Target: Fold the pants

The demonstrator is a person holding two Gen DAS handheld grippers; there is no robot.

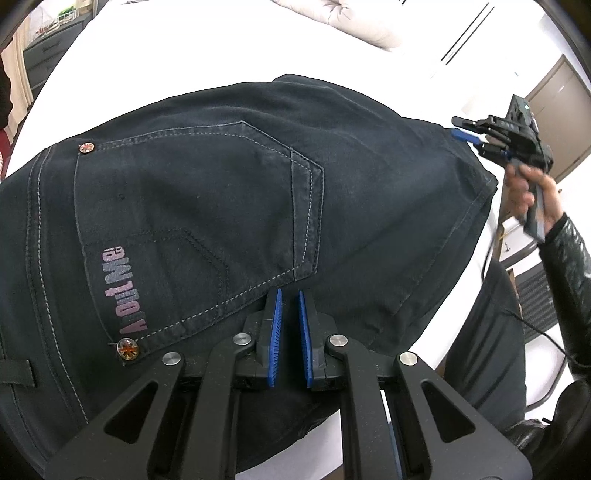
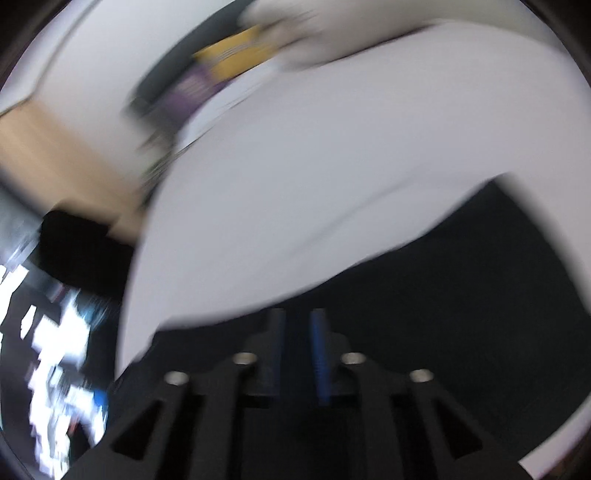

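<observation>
A: Well, where are the pants lying?

B: Dark navy jeans lie spread on a white desk, back side up. A rear pocket faces the left wrist camera, with pale stitching, a pink "About Me" print along its edge and a copper rivet at the corner nearest the lens.

A: And the left claw?

B: The left claw points down at the denim just past that pocket's corner. Its blue pads stand nearly together, with only a narrow slit between them and no cloth in it that I can see.

A: The right one?

B: In the left view the right claw is at the far right edge of the jeans, held by a hand in a black sleeve. Its own camera is badly smeared: the right claw shows a gap between its fingers, over dark fabric, with the white surface beyond. Nothing is visibly pinched between them.

A: Anything else around?

B: A pale cushion lies at the far edge.
</observation>
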